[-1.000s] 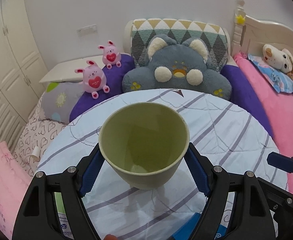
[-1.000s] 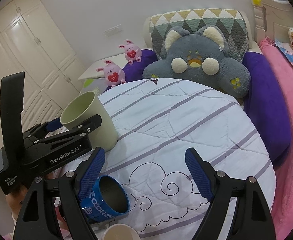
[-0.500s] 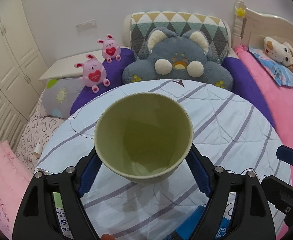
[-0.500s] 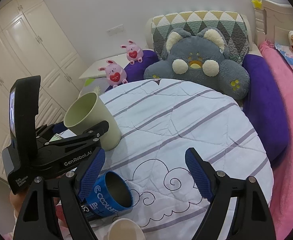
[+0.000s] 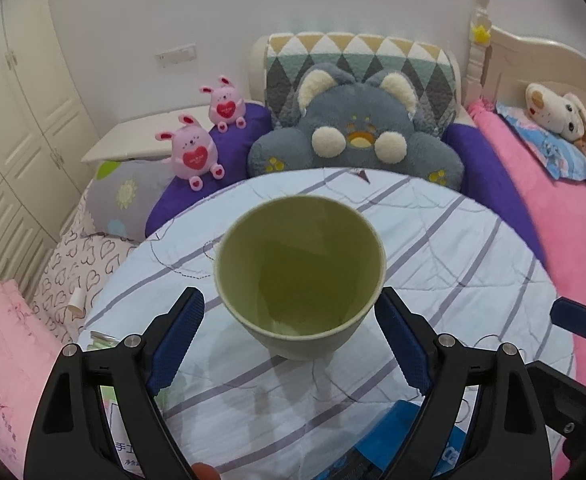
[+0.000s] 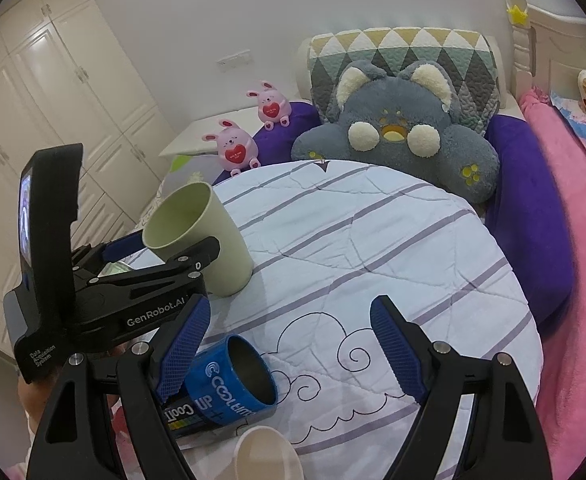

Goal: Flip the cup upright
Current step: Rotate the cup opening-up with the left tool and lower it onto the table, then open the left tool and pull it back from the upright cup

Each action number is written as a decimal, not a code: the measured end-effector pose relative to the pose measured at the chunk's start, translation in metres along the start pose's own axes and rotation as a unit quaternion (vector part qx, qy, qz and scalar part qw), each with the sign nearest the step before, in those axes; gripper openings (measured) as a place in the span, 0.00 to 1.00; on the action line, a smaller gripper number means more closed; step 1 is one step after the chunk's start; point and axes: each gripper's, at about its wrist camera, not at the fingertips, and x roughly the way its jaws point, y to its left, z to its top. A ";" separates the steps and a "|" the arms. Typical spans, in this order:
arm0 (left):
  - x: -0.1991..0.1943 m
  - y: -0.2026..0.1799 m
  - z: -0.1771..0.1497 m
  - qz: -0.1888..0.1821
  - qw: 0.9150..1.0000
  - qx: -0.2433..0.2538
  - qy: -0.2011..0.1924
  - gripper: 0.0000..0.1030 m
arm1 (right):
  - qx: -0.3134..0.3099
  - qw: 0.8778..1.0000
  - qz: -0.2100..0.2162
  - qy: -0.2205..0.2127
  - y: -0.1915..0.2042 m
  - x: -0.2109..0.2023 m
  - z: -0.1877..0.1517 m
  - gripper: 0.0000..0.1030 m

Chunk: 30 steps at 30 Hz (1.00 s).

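Note:
A pale green cup (image 5: 299, 276) stands upright, mouth up, on the round striped quilted table (image 5: 473, 264). My left gripper (image 5: 293, 340) is open, with its blue fingers (image 5: 177, 332) on either side of the cup's base and apart from it. The right wrist view shows the same cup (image 6: 199, 242) with the left gripper's black body (image 6: 105, 300) beside it. My right gripper (image 6: 289, 354) is open and empty above the table's near part.
A blue mug (image 6: 229, 388) lies on its side near my right gripper's left finger. A cream cup (image 6: 267, 456) is at the bottom edge. A grey plush cushion (image 5: 357, 140), two pink bunny toys (image 5: 191, 154) and a pink bed (image 5: 565, 216) surround the table.
The left gripper's fingers have opened and drawn back from the green cup, which now stands free on the table. The right gripper has barely moved.

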 end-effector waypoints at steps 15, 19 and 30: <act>-0.102 0.021 -0.022 -0.005 0.997 -0.004 -0.079 0.98 | -0.031 0.999 0.003 -0.027 0.035 -0.052 -0.017 0.82; -0.137 0.030 -0.055 -0.001 0.996 -0.020 -0.092 1.00 | -0.047 0.998 0.011 -0.037 0.048 -0.071 -0.033 0.82; -0.196 0.031 -0.152 0.020 0.995 -0.046 -0.082 1.00 | -0.097 0.993 -0.013 -0.061 0.074 -0.117 -0.097 0.85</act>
